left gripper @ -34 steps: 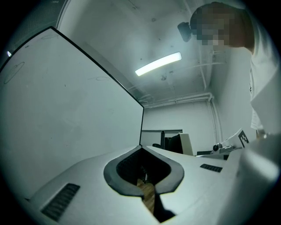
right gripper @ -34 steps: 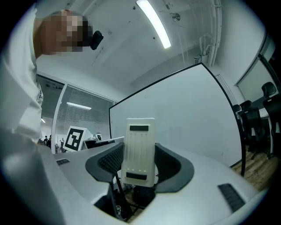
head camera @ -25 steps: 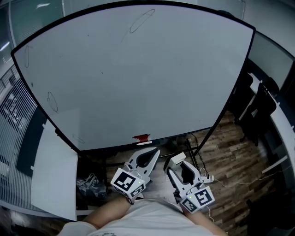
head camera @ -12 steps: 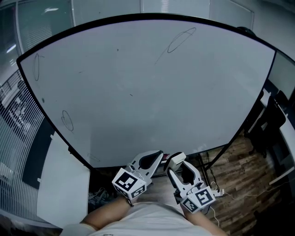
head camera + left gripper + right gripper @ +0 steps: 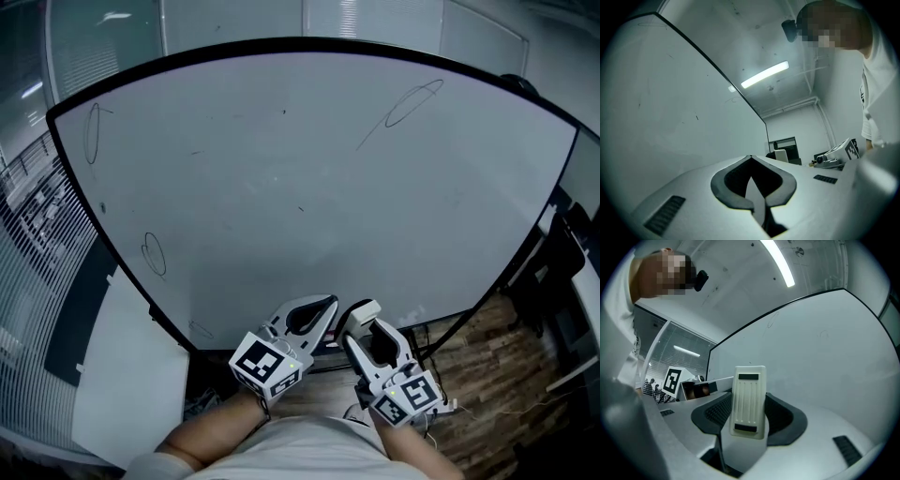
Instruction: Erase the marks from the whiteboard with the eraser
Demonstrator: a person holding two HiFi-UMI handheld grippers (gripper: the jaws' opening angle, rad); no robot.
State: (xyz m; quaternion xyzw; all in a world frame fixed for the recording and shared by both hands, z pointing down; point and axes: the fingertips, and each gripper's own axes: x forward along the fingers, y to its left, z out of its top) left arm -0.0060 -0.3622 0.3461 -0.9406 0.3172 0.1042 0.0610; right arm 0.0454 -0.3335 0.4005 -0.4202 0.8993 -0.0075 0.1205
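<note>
The whiteboard (image 5: 300, 178) fills the head view and carries thin pen marks: an oval (image 5: 412, 101) at the upper right, an oval (image 5: 92, 131) at the upper left, and a smaller oval (image 5: 153, 253) low on the left. My right gripper (image 5: 364, 321) is shut on a white ribbed eraser (image 5: 749, 401) that stands up between its jaws, just below the board's bottom edge. Beside it on the left, my left gripper (image 5: 323, 307) is shut with nothing in it; its tips (image 5: 750, 158) meet. Both point up toward the board.
A white panel (image 5: 127, 375) and slatted blinds (image 5: 33, 244) lie to the left of the board. Wooden floor (image 5: 487, 366) and dark chairs (image 5: 562, 262) are at the right. A ceiling strip light (image 5: 764, 75) shows above.
The head view has swung, so the board's marks sit further right and lower in frame. A red item on the board's ledge has gone from sight. Both grippers stay side by side.
</note>
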